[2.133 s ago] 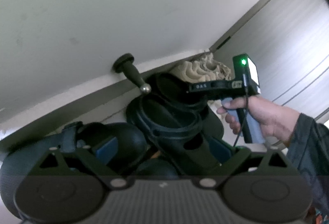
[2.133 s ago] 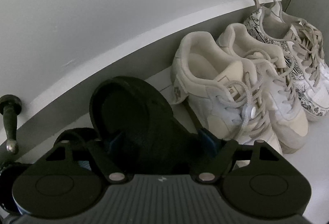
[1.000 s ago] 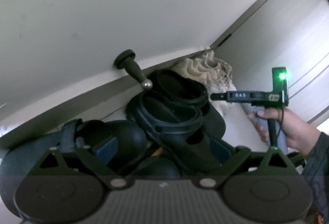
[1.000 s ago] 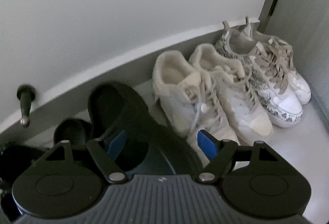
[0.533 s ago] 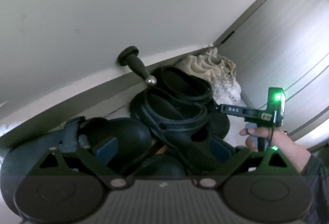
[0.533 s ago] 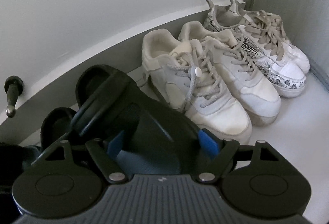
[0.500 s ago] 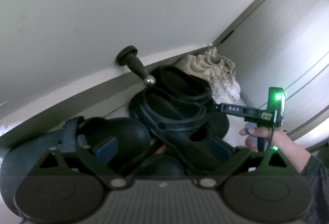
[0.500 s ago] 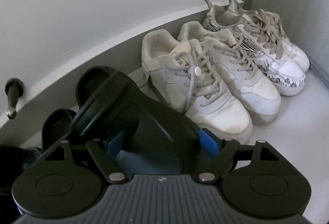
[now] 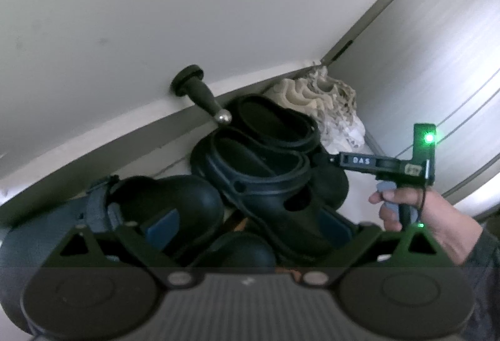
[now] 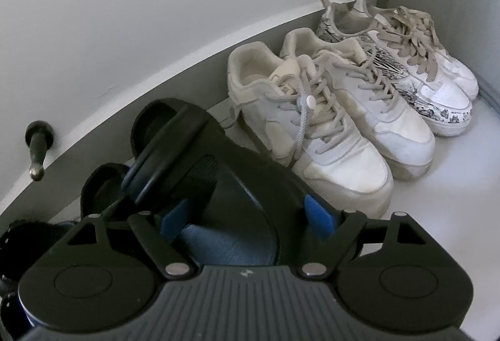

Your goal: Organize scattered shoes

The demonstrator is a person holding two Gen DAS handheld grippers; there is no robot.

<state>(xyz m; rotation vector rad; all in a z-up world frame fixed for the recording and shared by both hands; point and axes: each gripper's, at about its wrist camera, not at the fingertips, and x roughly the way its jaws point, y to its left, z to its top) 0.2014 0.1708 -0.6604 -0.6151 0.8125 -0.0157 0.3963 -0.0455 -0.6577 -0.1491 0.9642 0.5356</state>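
My right gripper [image 10: 247,216] points down at the floor, and its jaws are opening around a black clog with a blue insole [image 10: 218,184]. The blue pads [image 10: 318,216] stand just off its sides. That clog rests left of a cream sneaker pair [image 10: 312,128] and a patterned white pair [image 10: 406,59], all lined up along the wall. In the left wrist view my left gripper [image 9: 250,225] hangs open over a heap of black clogs [image 9: 268,184]. A rounded black shoe [image 9: 168,203] lies by its left pad. A hand [image 9: 406,209] holds the right gripper beside the heap.
A black door stopper [image 9: 203,97] juts from the grey baseboard [image 10: 156,100] just behind the clogs. A ribbed cabinet door [image 9: 437,44] closes off the right side. The pale floor [image 10: 437,200] in front of the sneakers is bare.
The right gripper has sunk with the black clog, rolled a little, and its jaws have widened. In the left wrist view the right hand has drifted lower. The left gripper has stayed still.
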